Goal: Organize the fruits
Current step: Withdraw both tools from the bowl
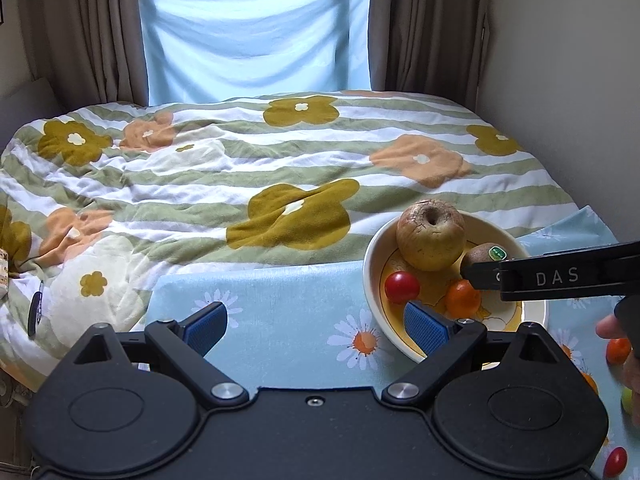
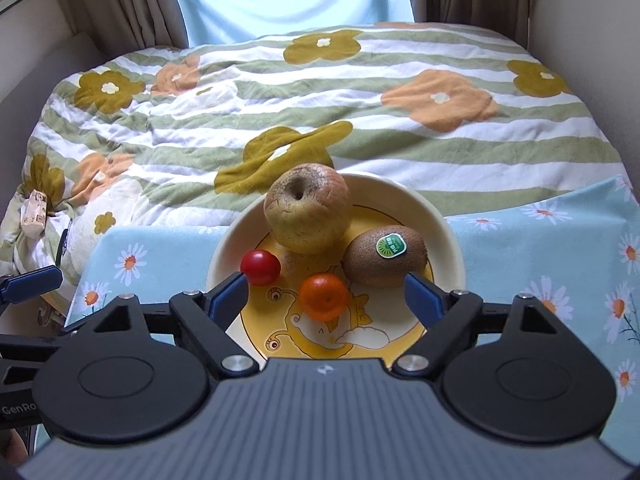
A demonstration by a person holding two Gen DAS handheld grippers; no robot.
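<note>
1. The right gripper (image 2: 326, 296) hangs over the near side of the cream bowl (image 2: 436, 212) with its blue pads wide apart and nothing between them. A small orange fruit (image 2: 324, 295) lies free on the bowl floor just below, likely the piece most recently set down.
2. The bowl already gathers four fruits: a wrinkled apple (image 2: 307, 208) at the back, a stickered kiwi (image 2: 385, 255) to its right, a red cherry tomato (image 2: 260, 267) on the left, and the orange one in front. They lie close together, which suits a collecting dish.
3. The left gripper (image 1: 316, 326) waits beside the bowl's left rim, jaws apart and empty, clear of the other tool.
4. More pieces lie on the daisy-print cloth (image 1: 280, 304) to the right of the bowl: an orange fruit (image 1: 618, 350) and a red tomato (image 1: 615, 462), so the sorting looks unfinished.
</note>
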